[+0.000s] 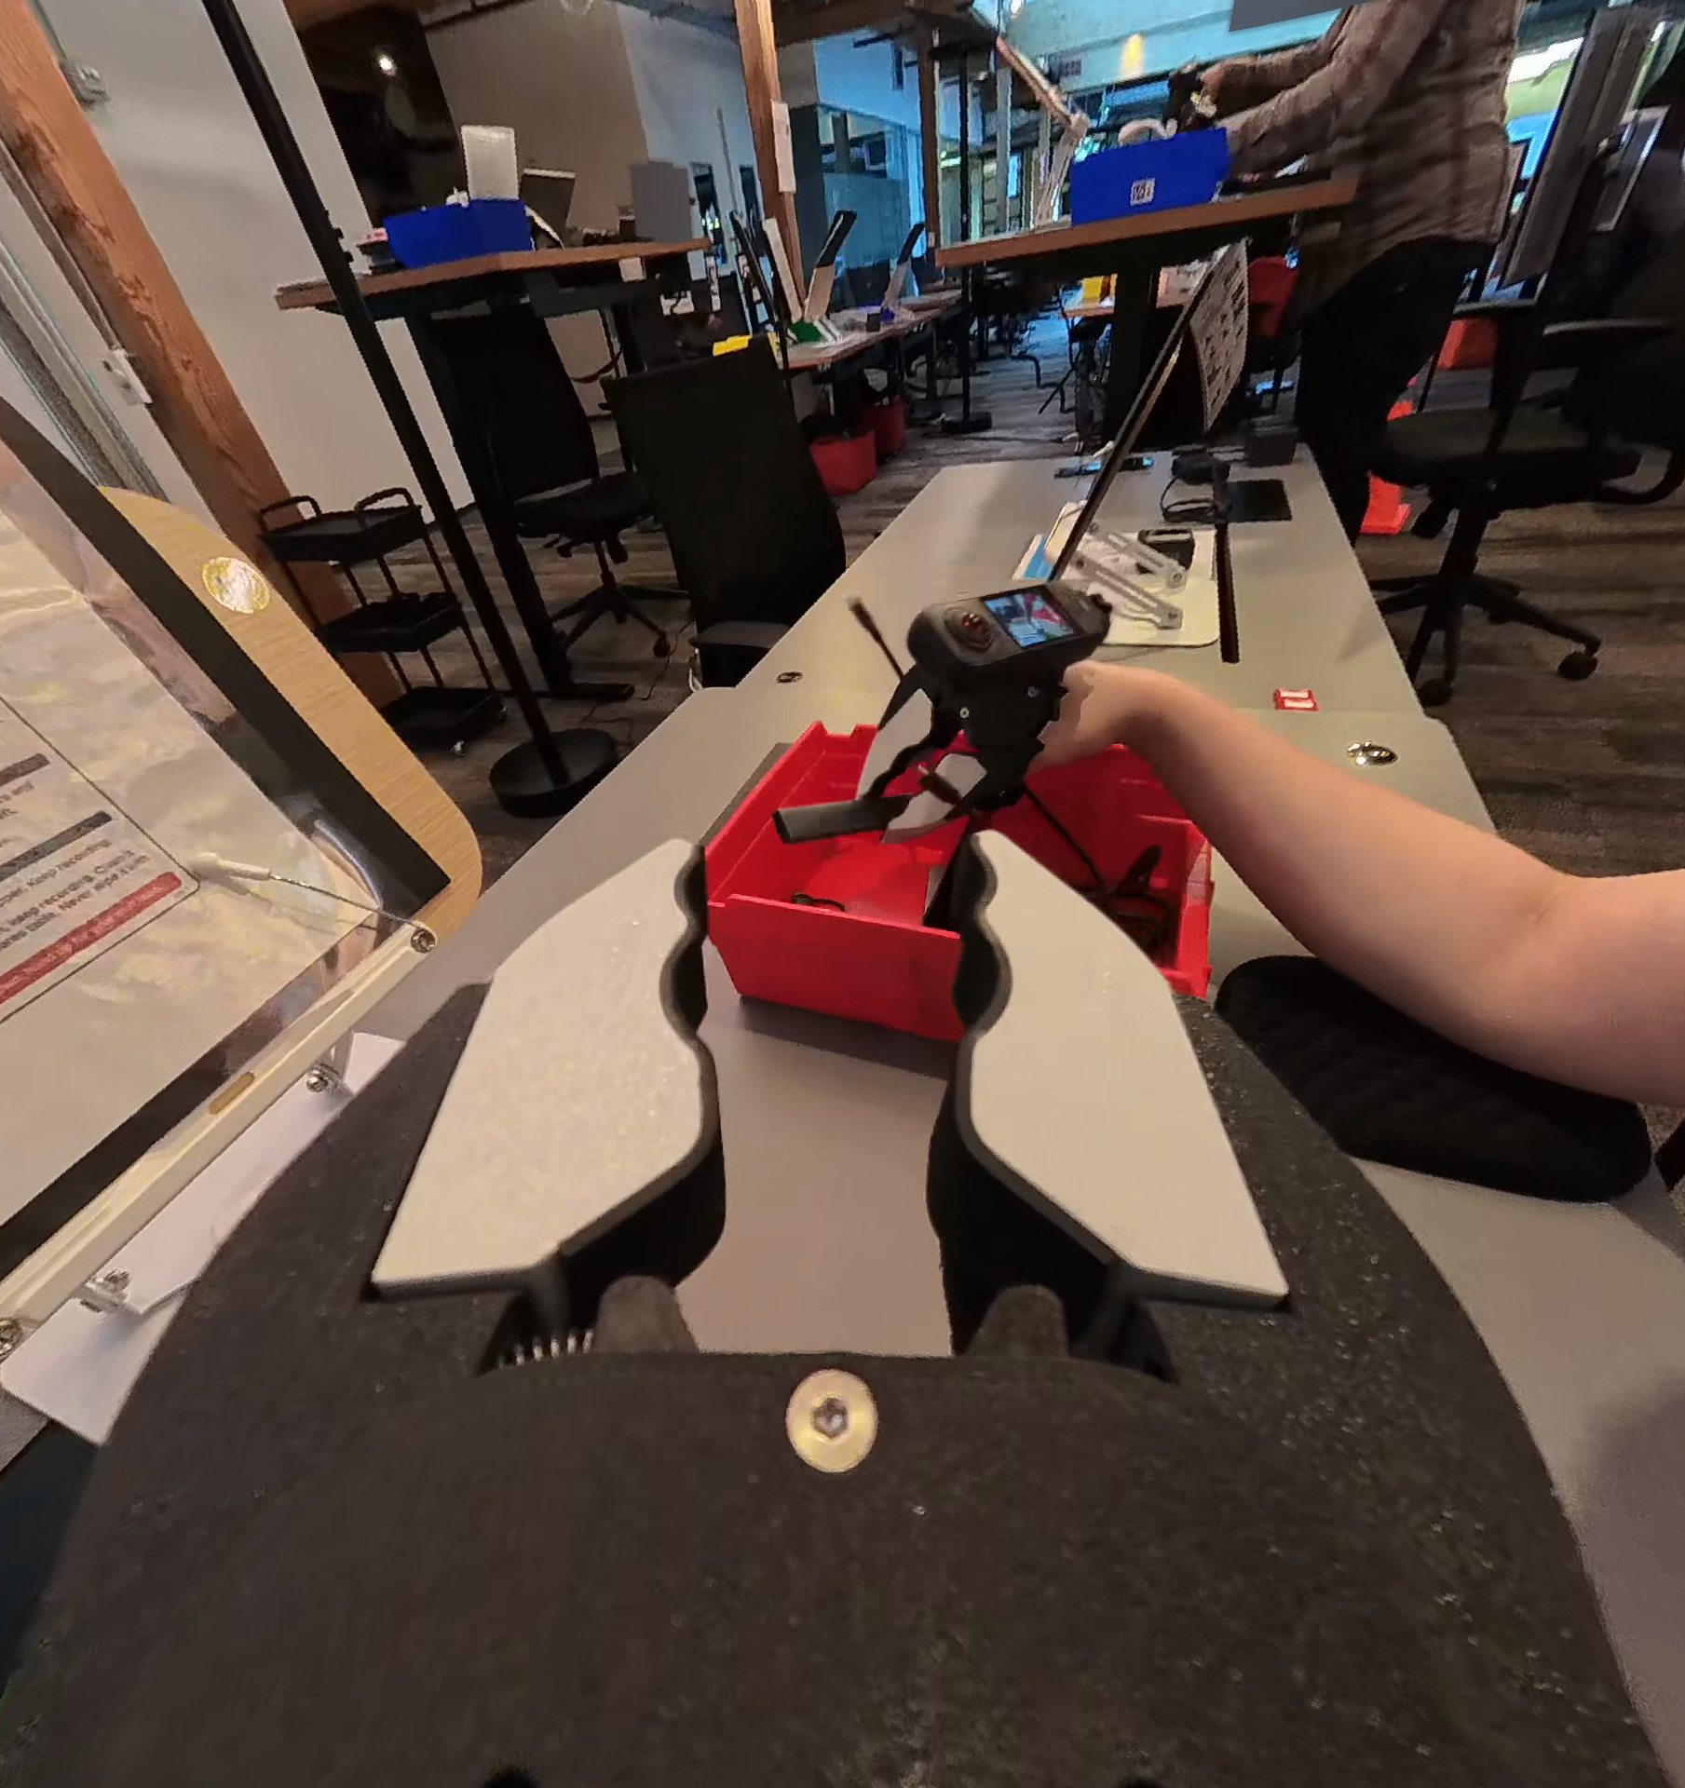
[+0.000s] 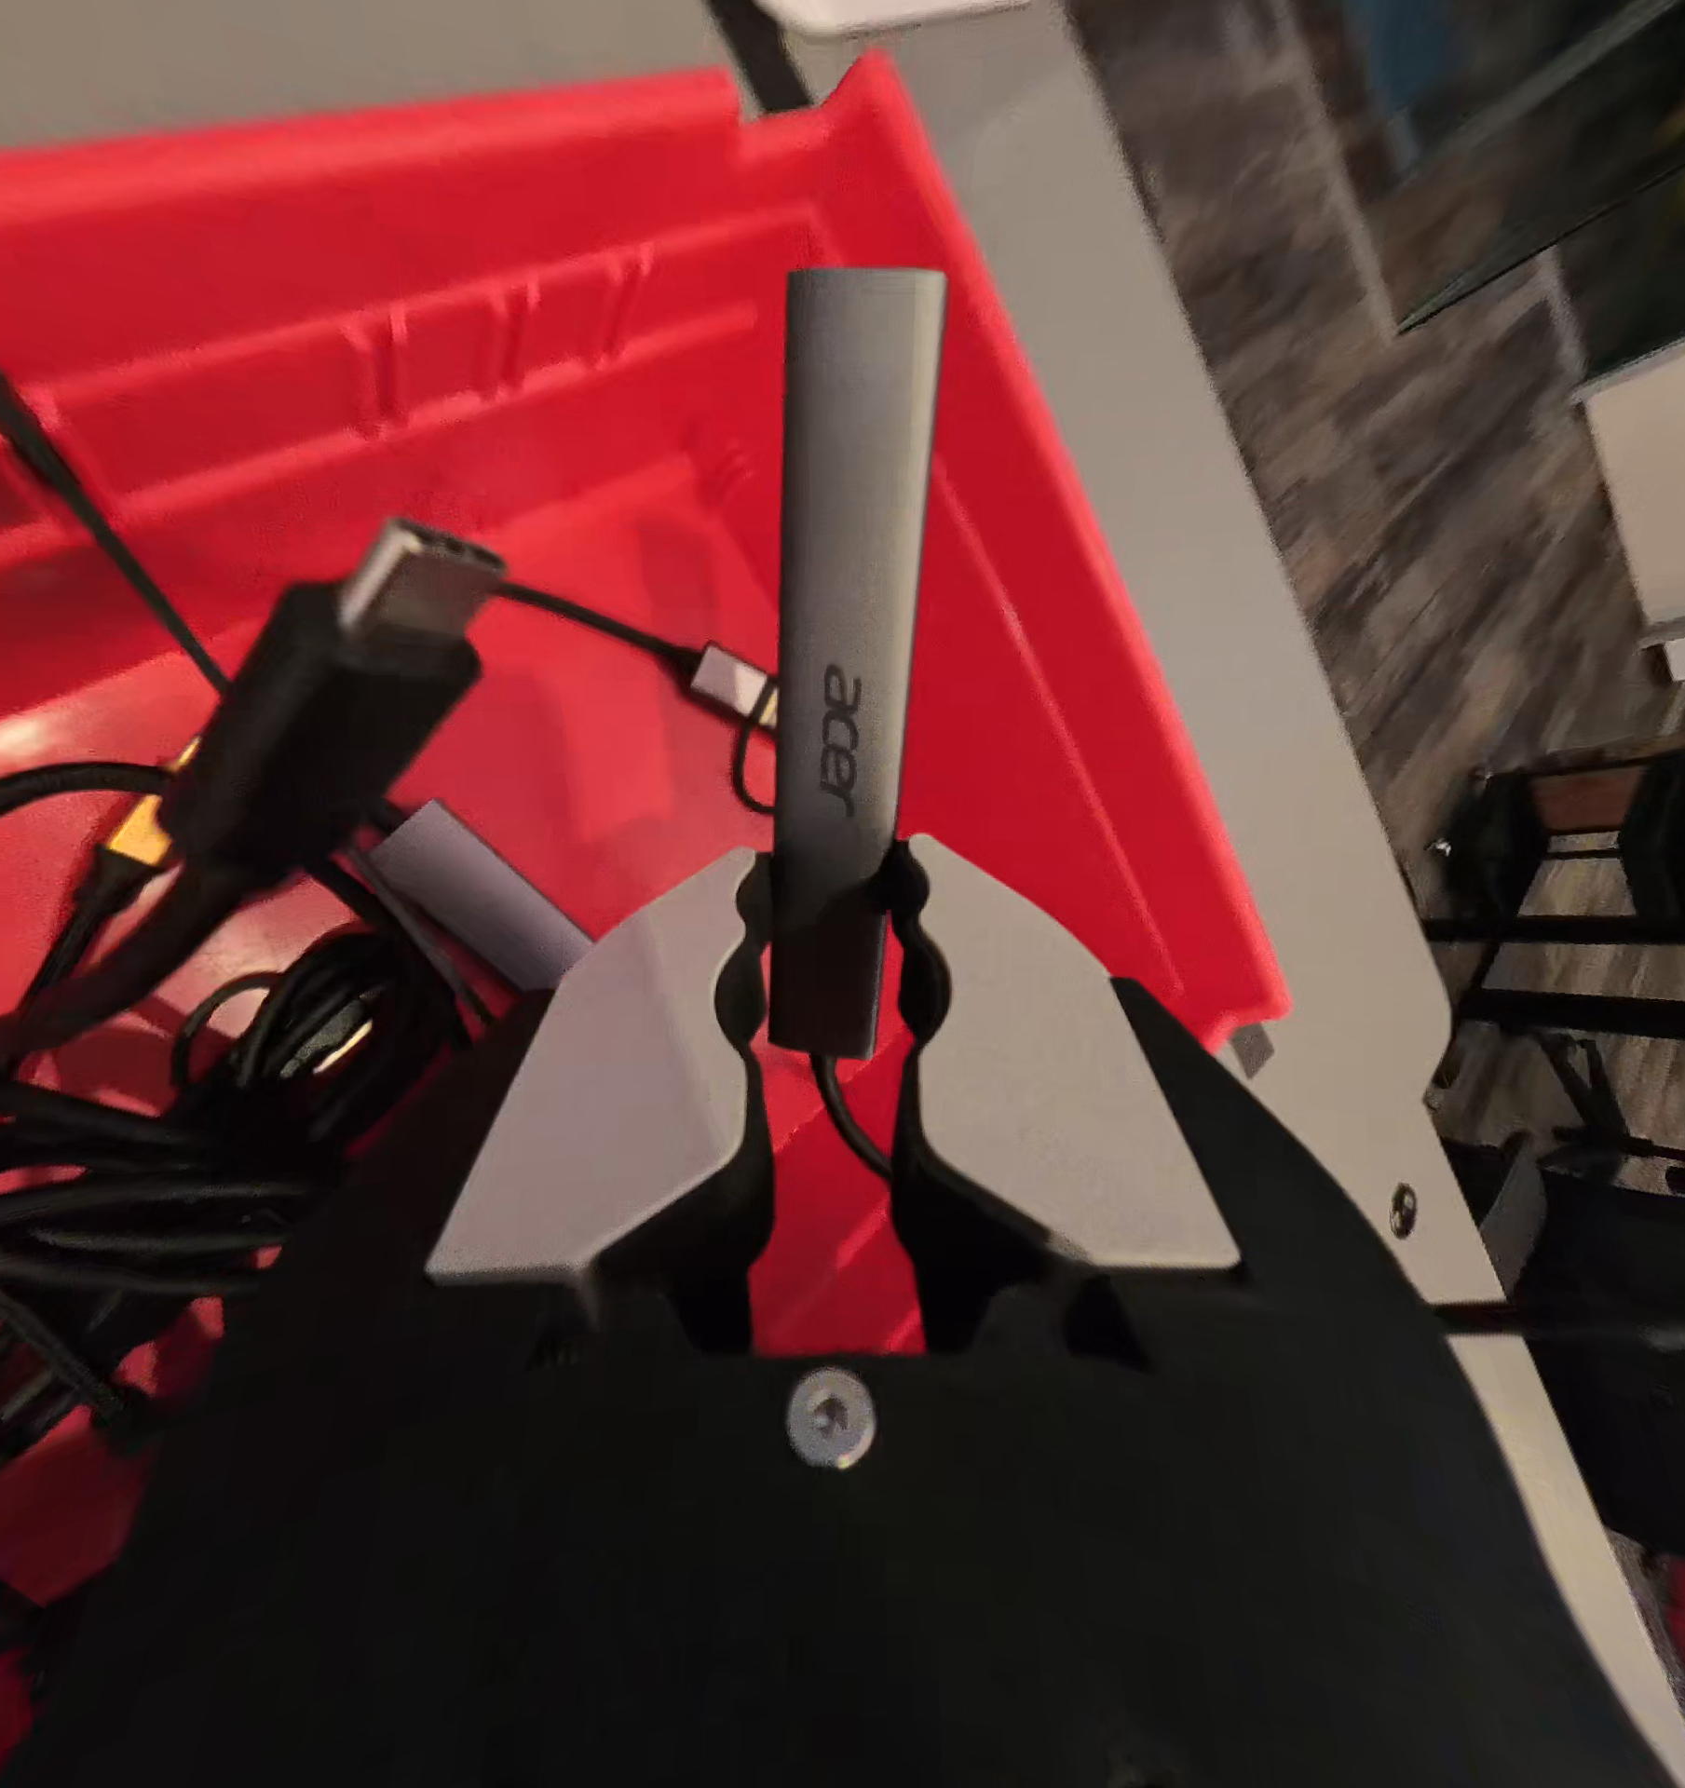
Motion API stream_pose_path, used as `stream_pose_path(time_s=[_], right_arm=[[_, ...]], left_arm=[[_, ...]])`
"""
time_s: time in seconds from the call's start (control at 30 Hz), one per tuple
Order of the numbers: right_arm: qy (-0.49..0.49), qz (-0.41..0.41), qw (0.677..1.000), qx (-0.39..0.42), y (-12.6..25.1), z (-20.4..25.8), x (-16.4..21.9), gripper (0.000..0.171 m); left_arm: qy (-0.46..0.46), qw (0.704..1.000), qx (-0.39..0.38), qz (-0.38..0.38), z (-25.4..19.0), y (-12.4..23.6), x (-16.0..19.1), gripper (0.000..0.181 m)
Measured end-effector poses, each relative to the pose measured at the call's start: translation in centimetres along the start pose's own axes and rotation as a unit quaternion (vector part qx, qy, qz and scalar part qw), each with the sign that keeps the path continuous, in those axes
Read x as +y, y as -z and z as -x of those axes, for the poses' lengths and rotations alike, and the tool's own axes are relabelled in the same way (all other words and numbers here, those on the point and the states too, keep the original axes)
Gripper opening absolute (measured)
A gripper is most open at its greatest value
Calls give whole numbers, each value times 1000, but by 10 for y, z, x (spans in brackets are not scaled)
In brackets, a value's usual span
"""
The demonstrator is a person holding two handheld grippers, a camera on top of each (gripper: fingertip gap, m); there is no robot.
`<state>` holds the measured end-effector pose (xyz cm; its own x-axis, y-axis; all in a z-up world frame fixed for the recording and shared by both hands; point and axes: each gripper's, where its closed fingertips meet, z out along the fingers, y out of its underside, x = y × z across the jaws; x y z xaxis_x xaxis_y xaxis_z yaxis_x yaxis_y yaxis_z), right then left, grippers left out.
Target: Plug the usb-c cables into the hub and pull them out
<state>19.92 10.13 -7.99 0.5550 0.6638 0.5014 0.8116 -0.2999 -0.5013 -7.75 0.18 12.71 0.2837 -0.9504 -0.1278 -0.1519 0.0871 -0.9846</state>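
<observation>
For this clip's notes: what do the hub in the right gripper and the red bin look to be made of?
Hub: likely anodised aluminium or metal-look plastic; matte grey, soft even sheen, crisp edges. It is clamped in the right gripper.
Red bin: moulded plastic, slightly glossy; uniform colour, ribbed walls and rounded rim.

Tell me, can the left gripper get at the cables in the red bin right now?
Probably yes: the left gripper is open and empty, facing the red bin, whose top is open. The right gripper holding the hub crowds it.
</observation>
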Motion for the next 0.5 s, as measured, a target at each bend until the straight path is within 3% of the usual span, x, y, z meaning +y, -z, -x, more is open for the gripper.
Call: stream_pose_path(time_s=[0.1,0.27,0.37,0.5], right_arm=[[39,51,998,4,-12,4,8,25],[31,9,998,53,-2,-10,-2,26],[14,-39,991,128,34,-36,-12,38],[-67,-62,972,215,107,-69,2,39]], left_arm=[[-8,1000,3,11,-3,-4,4,46],[-11,999,-19,25,5,-4,9,53],[-18,998,-53,38,18,5,12,59],[-23,993,-104,45,38,30,12,55]])
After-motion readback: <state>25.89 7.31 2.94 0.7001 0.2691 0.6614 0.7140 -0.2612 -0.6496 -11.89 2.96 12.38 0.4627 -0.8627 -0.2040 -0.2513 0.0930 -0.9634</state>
